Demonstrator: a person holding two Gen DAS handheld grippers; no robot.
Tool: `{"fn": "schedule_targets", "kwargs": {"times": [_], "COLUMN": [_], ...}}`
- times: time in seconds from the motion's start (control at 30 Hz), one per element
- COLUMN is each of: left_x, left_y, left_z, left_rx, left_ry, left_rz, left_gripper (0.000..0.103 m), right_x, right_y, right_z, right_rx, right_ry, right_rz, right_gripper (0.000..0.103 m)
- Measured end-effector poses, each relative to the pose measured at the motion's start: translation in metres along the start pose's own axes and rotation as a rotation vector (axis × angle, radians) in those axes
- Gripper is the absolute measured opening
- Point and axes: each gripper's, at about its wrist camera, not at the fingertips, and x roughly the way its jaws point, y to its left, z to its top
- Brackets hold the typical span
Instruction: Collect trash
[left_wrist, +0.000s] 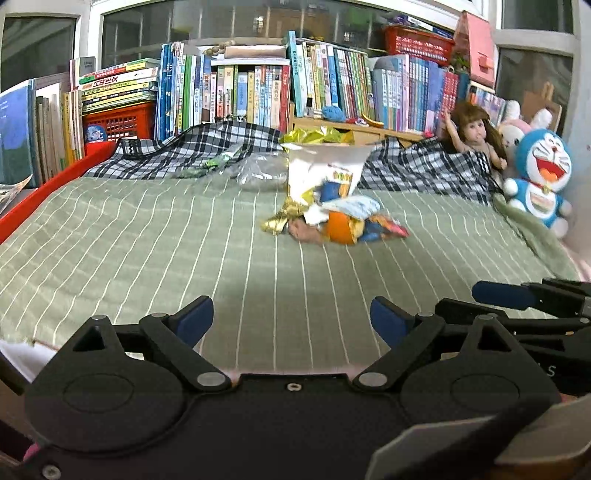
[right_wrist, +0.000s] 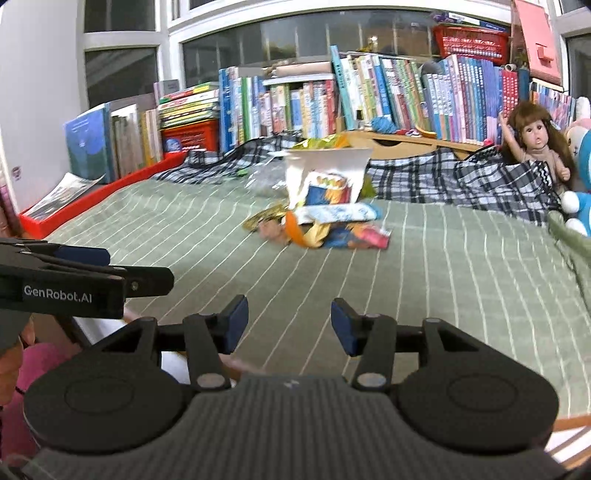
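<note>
Only the right wrist view shows a pink sleeve (right_wrist: 35, 363) at its near left, beside the left gripper's (left_wrist: 291, 321) branded side. The left gripper, jaws spread wide and empty, hangs tilted down over the green striped bedspread (left_wrist: 147, 240); the right gripper (right_wrist: 289, 325), moderately open and empty, hangs alongside. Well ahead of both lies the heap of crumpled colourful wrappers (left_wrist: 332, 221), a white paper bag (left_wrist: 325, 166) upright behind it. Beyond: checked blanket (left_wrist: 207, 147), rows of books (left_wrist: 258, 92), windows.

Trash pile (left_wrist: 332, 218) before bag (left_wrist: 325, 166), on bed (left_wrist: 147, 240)
</note>
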Motion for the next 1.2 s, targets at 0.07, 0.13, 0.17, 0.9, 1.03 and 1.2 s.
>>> {"fn": "schedule_targets", "kwargs": {"times": [0.07, 0.13, 0.17, 0.9, 1.03, 1.2], "left_x": [0.010, 0.020, 0.027, 0.161, 0.179, 0.194], "left_y": [0.001, 0.002, 0.002, -0.001, -0.012, -0.020], "left_z": [0.009, 0.016, 0.020, 0.059, 0.053, 0.055], "left_rx": [-0.014, -0.021, -0.027, -0.099, -0.063, -0.067], "left_ry": [-0.011, -0.021, -0.024, 0.003, 0.059, 0.080], "left_rz": [0.001, 0.001, 0.004, -0.030, -0.060, -0.070], "left_gripper": [0.091, 0.092, 0.092, 0.095, 0.095, 0.092], "right_x": [0.008, 0.016, 0.021, 0.126, 0.150, 0.173], "right_y": [-0.005, -0.011, -0.013, -0.087, -0.082, -0.085], "right_z": [0.006, 0.010, 0.013, 0.051, 0.053, 0.063], "right_rx": [0.002, 0.002, 0.002, -0.041, -0.139, -0.237], "right_ry": [-0.002, -0.001, 0.003, 0.060, 0.094, 0.130], "right_rz": [-0.019, -0.032, -0.038, -0.036, -0.011, 0.034], "right_gripper": [0.065, 0.065, 0.065, 0.084, 0.088, 0.091]}}
